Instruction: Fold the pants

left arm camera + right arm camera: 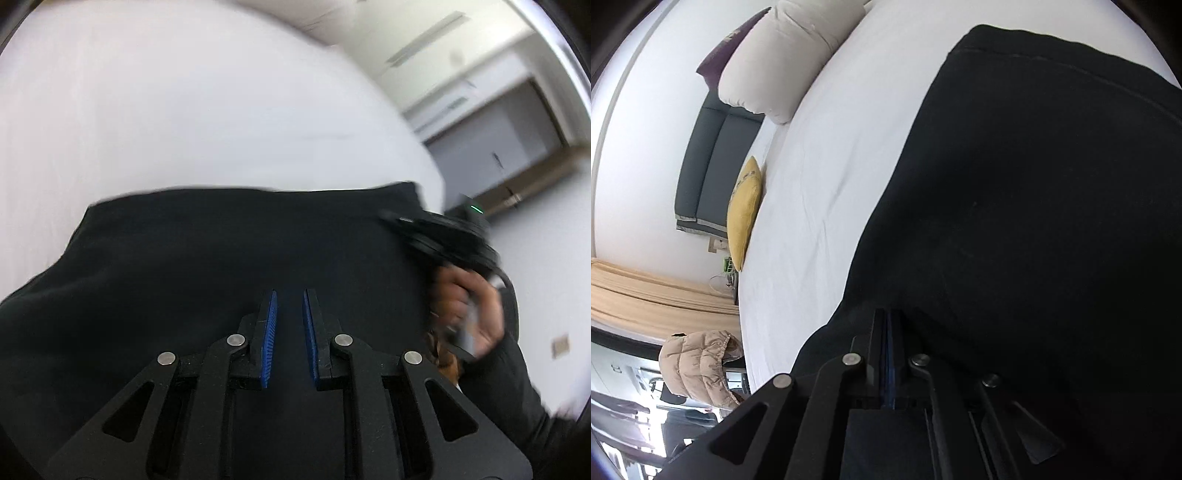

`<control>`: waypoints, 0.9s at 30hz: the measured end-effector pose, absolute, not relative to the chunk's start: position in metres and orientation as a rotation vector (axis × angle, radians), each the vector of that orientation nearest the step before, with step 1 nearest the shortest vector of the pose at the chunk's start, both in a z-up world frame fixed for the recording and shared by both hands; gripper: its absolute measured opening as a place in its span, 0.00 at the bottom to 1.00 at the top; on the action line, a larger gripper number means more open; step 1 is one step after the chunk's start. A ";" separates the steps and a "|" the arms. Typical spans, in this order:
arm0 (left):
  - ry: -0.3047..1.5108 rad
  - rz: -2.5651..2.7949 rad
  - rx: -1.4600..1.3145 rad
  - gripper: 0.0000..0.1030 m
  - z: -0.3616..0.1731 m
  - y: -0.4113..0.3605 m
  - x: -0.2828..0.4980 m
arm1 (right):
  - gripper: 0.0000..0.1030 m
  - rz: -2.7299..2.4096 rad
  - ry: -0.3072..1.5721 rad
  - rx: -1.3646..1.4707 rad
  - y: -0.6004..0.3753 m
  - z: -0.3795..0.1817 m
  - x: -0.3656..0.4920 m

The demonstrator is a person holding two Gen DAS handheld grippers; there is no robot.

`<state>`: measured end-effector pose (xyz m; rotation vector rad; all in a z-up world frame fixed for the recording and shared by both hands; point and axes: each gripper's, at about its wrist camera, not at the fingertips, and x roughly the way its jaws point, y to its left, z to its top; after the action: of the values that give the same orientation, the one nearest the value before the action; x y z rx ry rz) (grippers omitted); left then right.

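Here, in the left wrist view, the left gripper [289, 295] hangs just over the black pants [229, 266], which lie spread on the white bed [166, 110]. Its blue pads [269, 332] stand a narrow gap apart with dark cloth showing below them; whether a thin layer is pinched between them cannot be told, since black fabric fills the whole gap. The far edge of the pants runs straight across the sheet, which suggests a fold line or waistband. At the right, a person's hand [465, 314] in a dark sleeve [517, 387] grips the handle of the right gripper [386, 214], whose tip reaches the cloth's far right corner. The view is smeared, so finer detail is lost.

In the right wrist view, the right gripper [888, 314] has its jaws pressed fully together, low against the pants [1034, 221] near their left edge; no cloth visibly stands between the pads there. A stitched seam runs along the far end of the pants. Beyond lie a white pillow [786, 55], a yellow cushion [744, 214] at the bed's [820, 184] side, and a tan puffer jacket [698, 365].

The fabric looks soft, light and limp, likely thick knit: it will sag and drag, not hold shape. Corners and the seamed hem are the best places to pinch, both layers together, one per gripper.
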<state>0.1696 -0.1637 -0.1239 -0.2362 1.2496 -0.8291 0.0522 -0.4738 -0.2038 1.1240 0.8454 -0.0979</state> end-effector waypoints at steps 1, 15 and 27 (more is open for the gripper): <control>1.252 -0.790 -0.226 0.13 -0.133 -0.155 0.177 | 0.00 -0.090 0.842 1.152 -0.474 -0.206 0.053; 1.055 -0.453 -0.514 0.08 -0.101 0.093 0.119 | 0.03 -0.011 0.868 1.085 -0.449 -0.168 0.029; 1.153 -0.586 -0.503 0.08 -0.143 0.035 0.062 | 0.00 0.436 1.072 1.070 -0.232 -0.212 0.014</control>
<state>0.0620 0.0350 -0.1427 -0.5032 1.1529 -0.5859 0.0135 -0.2319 -0.2116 1.0696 1.0724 0.4355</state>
